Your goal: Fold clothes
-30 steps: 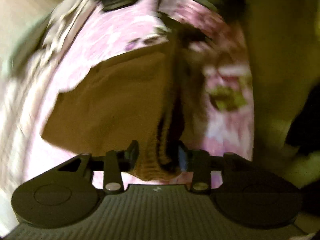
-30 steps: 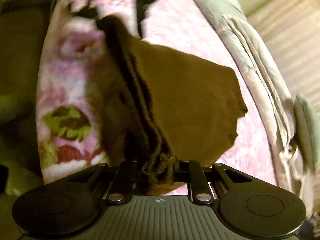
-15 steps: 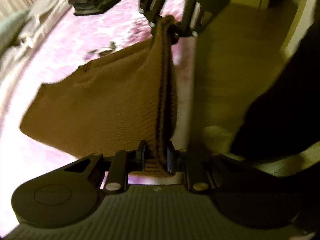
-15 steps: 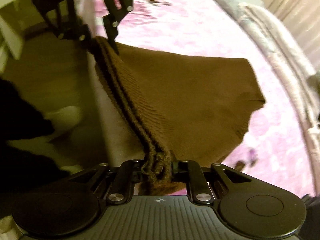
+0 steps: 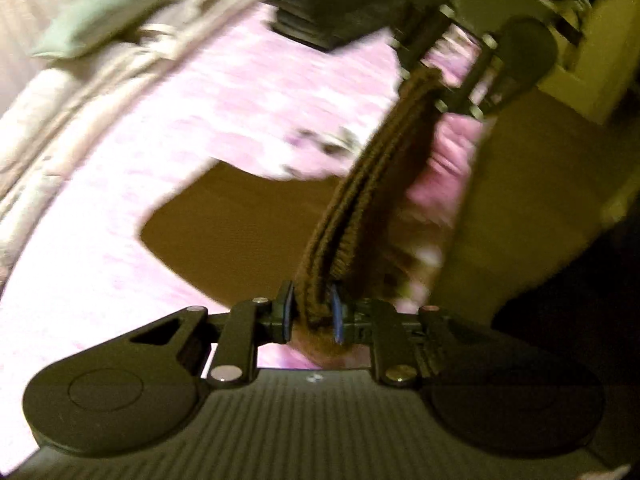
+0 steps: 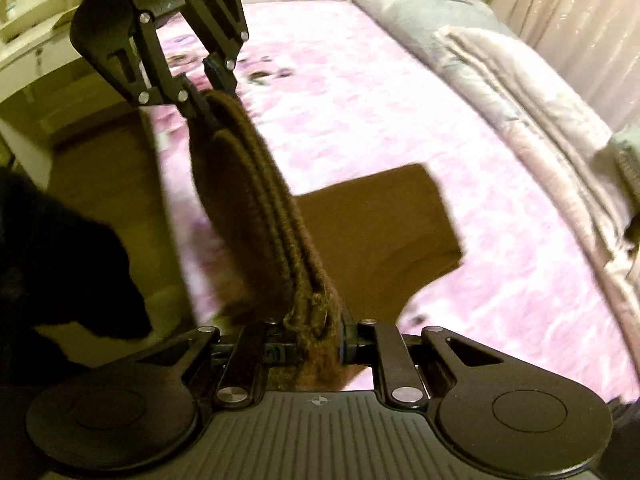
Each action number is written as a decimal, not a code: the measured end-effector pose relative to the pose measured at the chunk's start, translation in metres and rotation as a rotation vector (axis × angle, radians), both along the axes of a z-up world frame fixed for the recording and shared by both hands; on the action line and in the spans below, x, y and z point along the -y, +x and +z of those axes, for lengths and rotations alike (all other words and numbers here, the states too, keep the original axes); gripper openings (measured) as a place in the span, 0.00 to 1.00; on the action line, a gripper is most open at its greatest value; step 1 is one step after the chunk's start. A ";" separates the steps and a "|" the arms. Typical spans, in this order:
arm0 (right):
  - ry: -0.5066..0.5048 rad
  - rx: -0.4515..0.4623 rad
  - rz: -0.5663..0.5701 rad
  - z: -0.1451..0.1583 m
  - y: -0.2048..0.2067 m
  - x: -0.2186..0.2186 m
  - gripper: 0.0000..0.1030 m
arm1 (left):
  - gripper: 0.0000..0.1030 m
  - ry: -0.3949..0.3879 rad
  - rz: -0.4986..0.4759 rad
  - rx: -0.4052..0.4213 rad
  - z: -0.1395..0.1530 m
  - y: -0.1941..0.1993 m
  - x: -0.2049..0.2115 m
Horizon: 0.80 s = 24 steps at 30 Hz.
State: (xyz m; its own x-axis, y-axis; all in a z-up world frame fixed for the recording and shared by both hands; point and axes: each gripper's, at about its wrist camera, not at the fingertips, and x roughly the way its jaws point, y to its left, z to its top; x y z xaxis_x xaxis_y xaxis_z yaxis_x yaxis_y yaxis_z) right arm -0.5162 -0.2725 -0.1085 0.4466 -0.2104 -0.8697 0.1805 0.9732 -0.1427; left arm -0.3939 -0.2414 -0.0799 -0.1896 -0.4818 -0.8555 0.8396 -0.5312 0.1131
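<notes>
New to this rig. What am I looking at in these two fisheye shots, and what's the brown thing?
There is no robot arm: a person holds a two-finger gripper in each hand, and each gripper carries a camera looking forward along its fingers. The black shape along the bottom of each picture is that camera's own gripper. The left wrist view shows the left gripper, with the right one across from it at the top. The right wrist view shows the right gripper, with the left one at the top. Both are shut on the ribbed edge of a brown knit garment, stretched between them, with the rest hanging down over a bed with a pink flowered sheet. A folded pale quilt lies along the bed's far side.
</notes>
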 end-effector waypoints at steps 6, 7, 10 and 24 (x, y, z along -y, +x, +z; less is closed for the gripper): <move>-0.009 -0.006 -0.090 -0.007 0.042 0.100 0.14 | 0.15 -0.032 0.057 -0.039 -0.010 0.054 0.092; 0.004 -0.011 -0.114 -0.014 0.047 0.117 0.14 | 0.15 -0.029 0.065 -0.052 -0.016 0.065 0.107; 0.063 -0.022 -0.193 -0.037 0.056 0.161 0.14 | 0.15 0.017 0.094 -0.090 -0.042 0.093 0.148; 0.258 -0.108 -0.376 -0.141 0.087 0.271 0.14 | 0.19 0.196 0.145 -0.145 -0.160 0.154 0.252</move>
State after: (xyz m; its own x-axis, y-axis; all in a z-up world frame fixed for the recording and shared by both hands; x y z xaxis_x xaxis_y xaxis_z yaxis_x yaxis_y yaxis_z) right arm -0.4294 -0.5436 -0.2493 0.2848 -0.1106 -0.9522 0.5250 0.8491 0.0584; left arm -0.2396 -0.4932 -0.2401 -0.2576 -0.3407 -0.9042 0.9085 -0.4041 -0.1066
